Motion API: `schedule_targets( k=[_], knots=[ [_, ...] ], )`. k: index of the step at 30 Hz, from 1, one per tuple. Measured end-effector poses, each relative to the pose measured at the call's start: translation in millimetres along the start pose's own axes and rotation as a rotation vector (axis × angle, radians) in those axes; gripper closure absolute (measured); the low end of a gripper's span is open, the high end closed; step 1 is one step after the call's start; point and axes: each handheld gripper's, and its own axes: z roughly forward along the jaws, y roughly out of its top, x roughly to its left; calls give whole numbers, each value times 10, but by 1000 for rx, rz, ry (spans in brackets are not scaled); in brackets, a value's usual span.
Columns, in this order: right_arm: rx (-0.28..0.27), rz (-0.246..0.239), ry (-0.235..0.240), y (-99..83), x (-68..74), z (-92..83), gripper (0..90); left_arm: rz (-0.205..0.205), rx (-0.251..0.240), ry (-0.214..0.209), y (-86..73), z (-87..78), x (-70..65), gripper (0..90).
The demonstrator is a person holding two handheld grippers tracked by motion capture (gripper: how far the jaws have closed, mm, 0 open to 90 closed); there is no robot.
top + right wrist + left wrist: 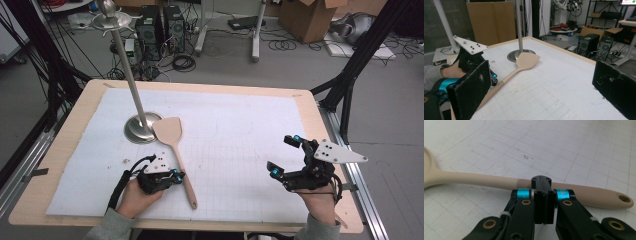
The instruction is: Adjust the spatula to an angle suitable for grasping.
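A pale wooden spatula (175,150) lies flat on the white gridded mat (240,125), with its blade beside the stand's base and its handle pointing toward the near edge. My left gripper (177,176) sits low on the mat just left of the handle. In the left gripper view its jaws are pressed together with nothing between them, and the left gripper (541,180) has its tips right at the spatula handle (486,180), which runs across behind them. My right gripper (282,155) hovers at the right, wide open and empty. Its pads (470,92) frame the spatula (526,61) in the right gripper view.
A metal stand with a round base (141,128) and a tall pole (127,70) rises at the mat's left, touching the spatula blade. The wooden table rim (320,120) runs close by on the right. Computers, cables and a cardboard box (310,17) sit on the floor beyond.
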Motion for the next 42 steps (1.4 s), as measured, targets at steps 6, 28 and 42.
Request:
schedule_targets(
  k=[6, 28, 42],
  knots=[
    [0, 8, -5, -5, -1, -16, 13, 2, 10, 11, 34, 54, -22, 896],
    [4, 20, -6, -39, -51, 4, 12, 21, 61, 72, 250, 282, -122, 896],
    [7, 29, -3, -55, -66, 7, 12, -20, 75, 49, 406, 475, -39, 896]
  ],
)
